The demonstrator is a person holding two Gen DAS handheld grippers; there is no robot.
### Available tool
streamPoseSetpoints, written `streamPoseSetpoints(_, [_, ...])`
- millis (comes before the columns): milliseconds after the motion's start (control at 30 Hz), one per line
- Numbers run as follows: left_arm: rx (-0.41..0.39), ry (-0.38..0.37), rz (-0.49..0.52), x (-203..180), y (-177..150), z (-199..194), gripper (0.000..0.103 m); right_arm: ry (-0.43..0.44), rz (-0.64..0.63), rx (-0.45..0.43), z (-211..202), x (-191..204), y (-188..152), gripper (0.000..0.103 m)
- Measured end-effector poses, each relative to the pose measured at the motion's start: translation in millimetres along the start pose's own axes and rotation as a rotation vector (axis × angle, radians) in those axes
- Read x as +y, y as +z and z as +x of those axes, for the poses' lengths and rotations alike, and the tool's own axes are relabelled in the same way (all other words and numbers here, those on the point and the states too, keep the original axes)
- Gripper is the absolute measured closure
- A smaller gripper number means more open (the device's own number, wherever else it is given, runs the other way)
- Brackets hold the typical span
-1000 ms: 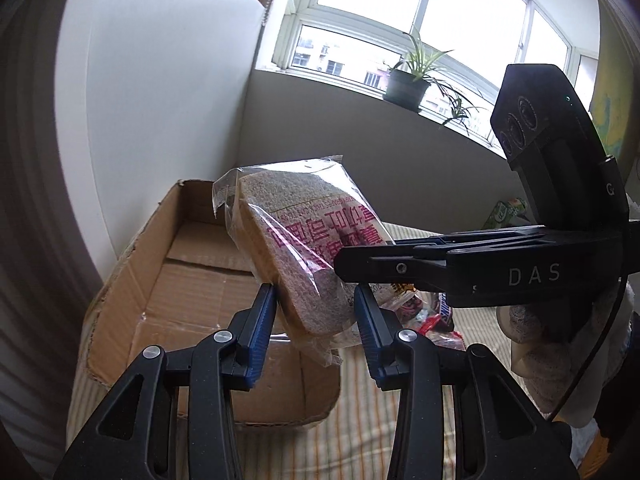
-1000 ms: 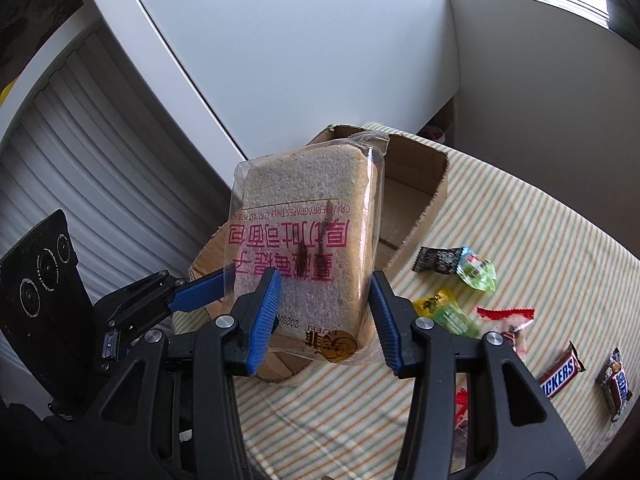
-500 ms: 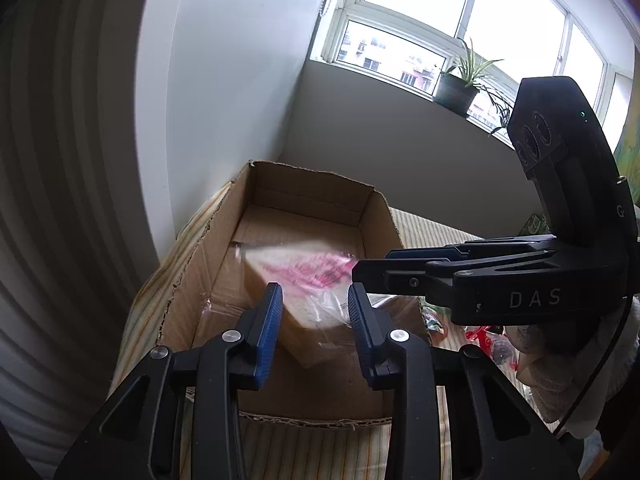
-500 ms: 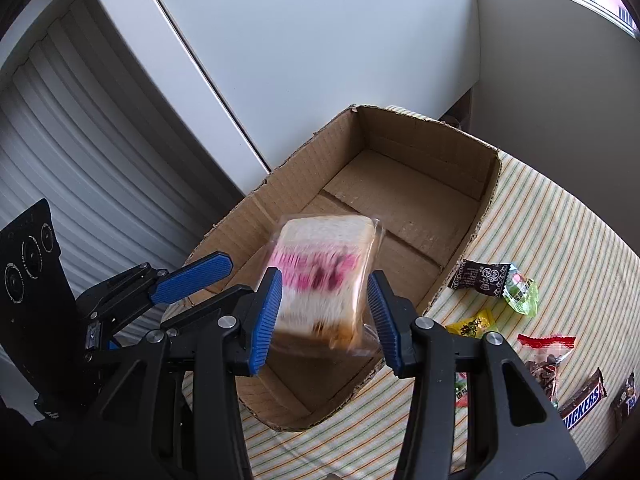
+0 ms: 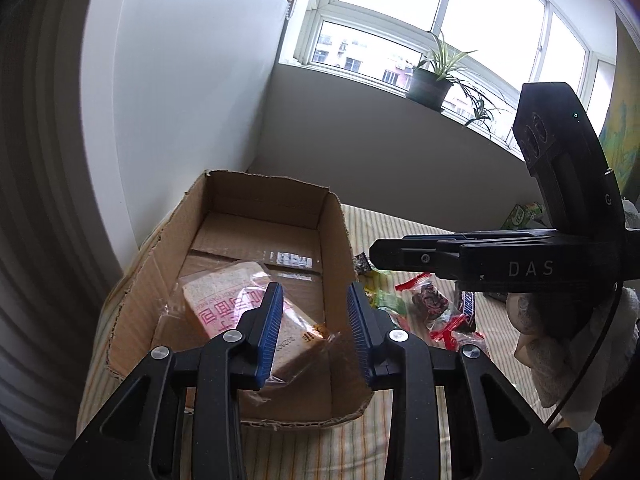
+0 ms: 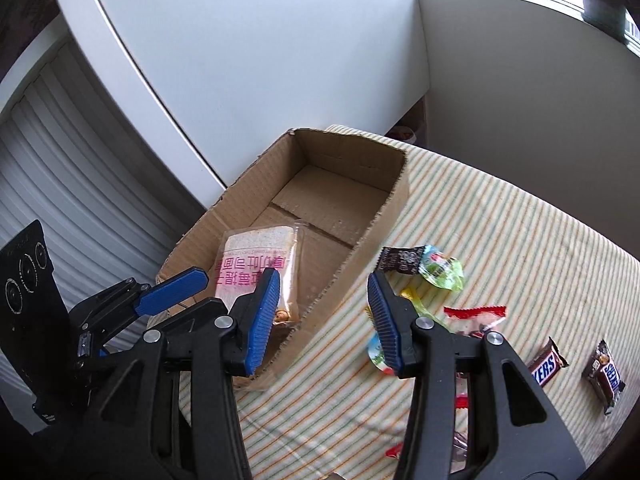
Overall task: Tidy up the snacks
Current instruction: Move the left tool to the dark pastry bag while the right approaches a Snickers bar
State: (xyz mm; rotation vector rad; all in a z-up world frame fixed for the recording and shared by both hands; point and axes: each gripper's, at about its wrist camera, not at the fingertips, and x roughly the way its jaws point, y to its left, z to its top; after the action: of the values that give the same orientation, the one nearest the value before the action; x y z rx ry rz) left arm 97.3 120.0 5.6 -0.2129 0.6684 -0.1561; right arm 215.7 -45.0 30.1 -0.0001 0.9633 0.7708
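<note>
A bagged slice of bread with pink print point(image 5: 224, 300) lies on the floor of the open cardboard box point(image 5: 336, 232); it also shows in the right wrist view point(image 6: 256, 268), inside the box point(image 6: 396, 200). My left gripper point(image 5: 314, 332) is open and empty above the box's near end. My right gripper point(image 6: 324, 312) is open and empty over the box's right wall. The right gripper's body shows at the right of the left wrist view. Loose snacks lie on the striped cloth right of the box.
On the striped cloth lie a dark packet point(image 6: 402, 258), a green jelly cup point(image 6: 442, 268), a red-topped bag point(image 6: 474, 314) and two Snickers bars point(image 6: 546, 362). A white wall and shutter stand left of the box. A potted plant point(image 5: 428, 88) sits on the windowsill.
Both grippers held the bread bag above the box, lowered it in and let go. Both jaws have opened wider and the bread now rests on the box floor.
</note>
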Motion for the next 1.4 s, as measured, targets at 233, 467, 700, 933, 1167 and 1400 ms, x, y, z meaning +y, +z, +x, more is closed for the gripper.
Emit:
streamPoseSetpoints(233, [0.035, -0.043, 0.079, -47, -4, 11, 0.071, -0.073, 0.071, -0.073, -47, -52, -24, 0.049])
streamPoseSetpoints(467, [0.098, -0.095, 0.134, -84, -15, 24, 0.070, -0.163, 0.087, -0.059, -86, -99, -57, 0.032])
streamPoseSetpoints(700, [0.205, -0.181, 0.165, -110, -35, 39, 0.054, -0.169, 0.181, 0.039, -78, -132, -87, 0.032])
streamPoseSetpoints(933, [0.303, -0.221, 0.143, -117, -49, 57, 0.047, -0.156, 0.260, 0.106, -40, -139, -96, 0.032])
streamPoseSetpoints(1167, [0.309, -0.210, 0.161, -135, -52, 68, 0.039, -0.145, 0.333, 0.123, -18, -152, -91, 0.032])
streamPoseSetpoints(1400, [0.333, -0.131, 0.242, -161, -61, 90, 0.035, -0.165, 0.356, 0.154, 0, -160, -92, 0.032])
